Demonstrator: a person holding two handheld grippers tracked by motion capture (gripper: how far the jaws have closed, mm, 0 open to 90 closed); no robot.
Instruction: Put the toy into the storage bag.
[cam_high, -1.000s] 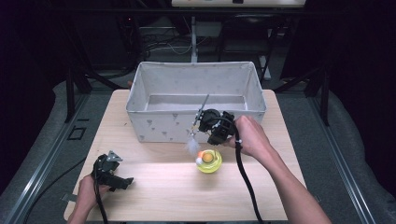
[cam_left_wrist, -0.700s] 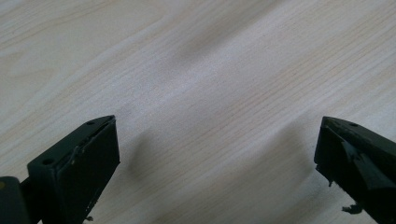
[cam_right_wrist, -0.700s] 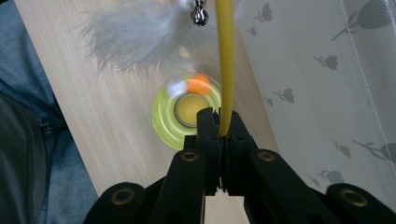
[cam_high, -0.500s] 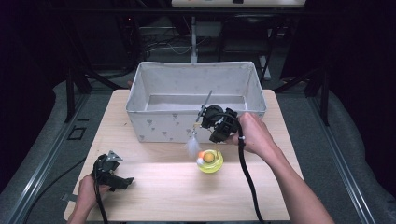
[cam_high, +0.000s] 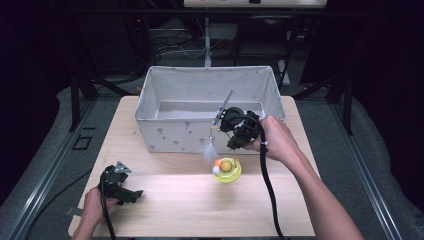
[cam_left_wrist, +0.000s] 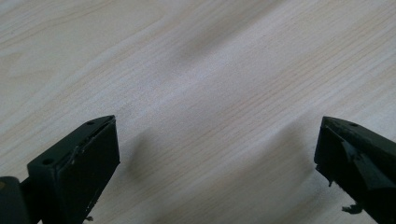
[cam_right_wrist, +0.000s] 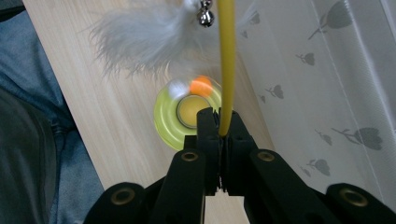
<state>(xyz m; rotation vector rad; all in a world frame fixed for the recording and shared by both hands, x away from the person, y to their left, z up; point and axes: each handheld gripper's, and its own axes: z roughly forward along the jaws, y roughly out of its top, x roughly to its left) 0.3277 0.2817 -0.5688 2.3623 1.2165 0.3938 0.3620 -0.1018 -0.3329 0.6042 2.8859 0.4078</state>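
Clamping the yellow wand (cam_right_wrist: 227, 70) of a feather toy (cam_high: 208, 149), the right hand-held gripper (cam_high: 235, 131) hovers by the bin (cam_high: 165, 137) — stowing looks pending — while the left hand-held gripper (cam_high: 120, 187), jaws apart, idles at 7 o'clock.

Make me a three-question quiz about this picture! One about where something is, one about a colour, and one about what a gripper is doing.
1. Where does the round yellow-green dish toy sit?
A. inside the bin
B. on the wooden table, in front of the white fabric bin
C. on the floor

2. What colour is the thin stick that the right gripper holds?
A. yellow
B. blue
C. red

3. How does the left gripper stand?
A. shut on a ball
B. shut on the stick
C. open, holding nothing

Answers: 1 B, the high view shows it on the wood by the bin's front wall. 2 A, the right gripper view shows a yellow stick. 3 C, its jaws are wide apart over bare wood.
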